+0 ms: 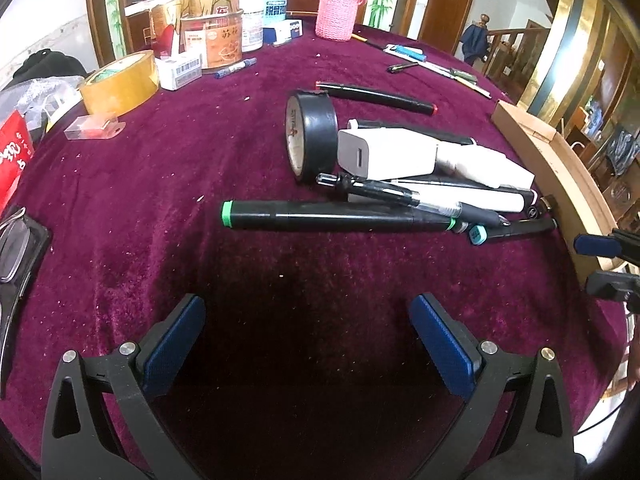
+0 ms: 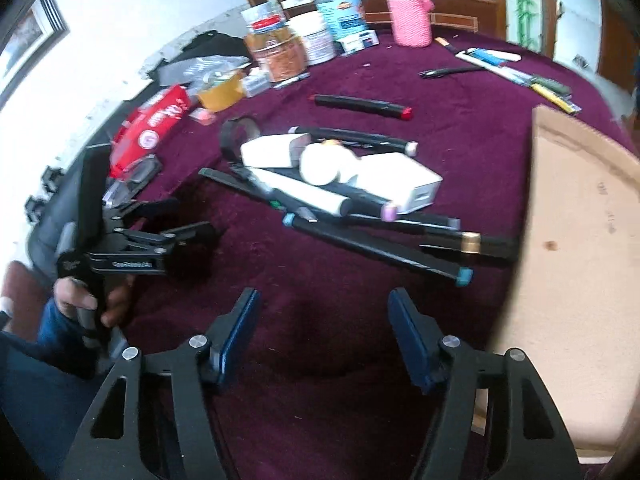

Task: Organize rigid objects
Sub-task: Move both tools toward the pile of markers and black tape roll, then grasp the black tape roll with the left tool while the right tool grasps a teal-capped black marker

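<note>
Lying in a loose heap near the middle of a table covered in dark red velvet cloth [image 1: 160, 200] are the rigid objects to be sorted: a black marker with green ends [image 1: 340, 218], a clear-barrelled pen [image 1: 400, 194], a white charger block [image 1: 386, 156] and further markers crossed beneath it. A roll of black tape [image 1: 312, 136] is seen standing on edge against the heap's left side, and a red-tipped black marker [image 1: 376, 98] lies apart, farther back. A shallow cardboard box [image 2: 580, 260] sits just right of the pile. The left gripper [image 1: 306, 344] is held over bare cloth on the near side of the heap, its blue pads spread wide with nothing between them. The right gripper [image 2: 324, 336] is likewise held above the cloth near the box's edge, jaws parted and empty. Tins, a roll of brown tape [image 1: 120, 84] and a pink knitted bottle cover [image 1: 336, 8] are crowded along the far edge.
</note>
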